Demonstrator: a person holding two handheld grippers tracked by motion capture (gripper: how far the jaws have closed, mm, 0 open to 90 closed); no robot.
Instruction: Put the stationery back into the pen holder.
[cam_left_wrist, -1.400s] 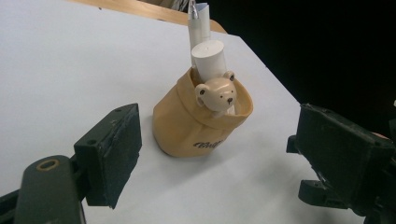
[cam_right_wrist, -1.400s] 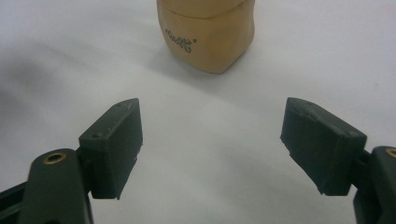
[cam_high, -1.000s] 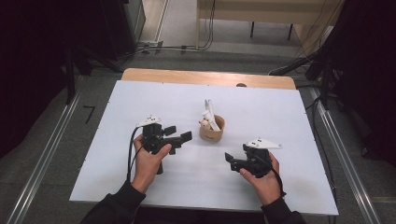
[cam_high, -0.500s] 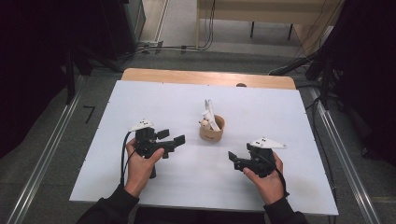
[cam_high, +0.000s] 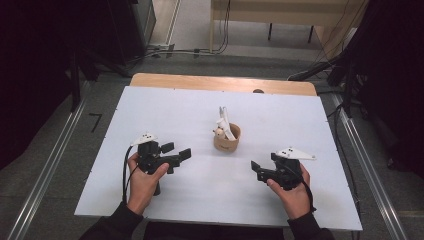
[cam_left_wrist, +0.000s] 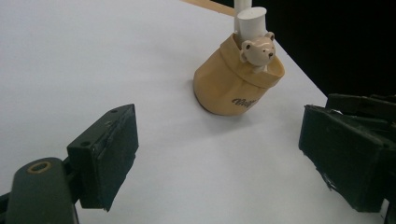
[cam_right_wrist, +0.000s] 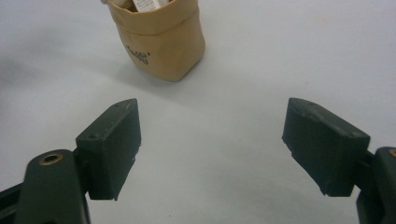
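Surface: white tabletop (cam_high: 150, 115) with a bare wooden strip (cam_high: 175, 81) along the far edge, dark room and loose cables (cam_high: 200, 50) on the floor behind, so nothing competes for attention out there.

Thing in play: small tan paper-look pot with a folded rim (cam_high: 227, 139), sitting upright near the middle of the table, between our two hands and a bit farther out. We'd guess it's parked there so either side can reach it.

What's in it: a little beige bear figure (cam_left_wrist: 257, 48) peeking over the rim and white stick-like pieces (cam_high: 223, 119) poking up and leaning. Can't tell exactly what those white bits are.

Left gripper (cam_high: 181, 155): jaws wide apart, nothing between them, aimed toward the pot from its left side. Its own camera puts the pot just ahead, off-centre, so we're not lined up yet.

Right gripper (cam_high: 257, 168): also spread wide and empty, low over the table, pointing at the pot from the near right.

Why both wide: our read is we're framing the pot from two sides before committing, one to steady it, one to pull something out.

Watch out: light pot, tall contents, likely tips if nudged.
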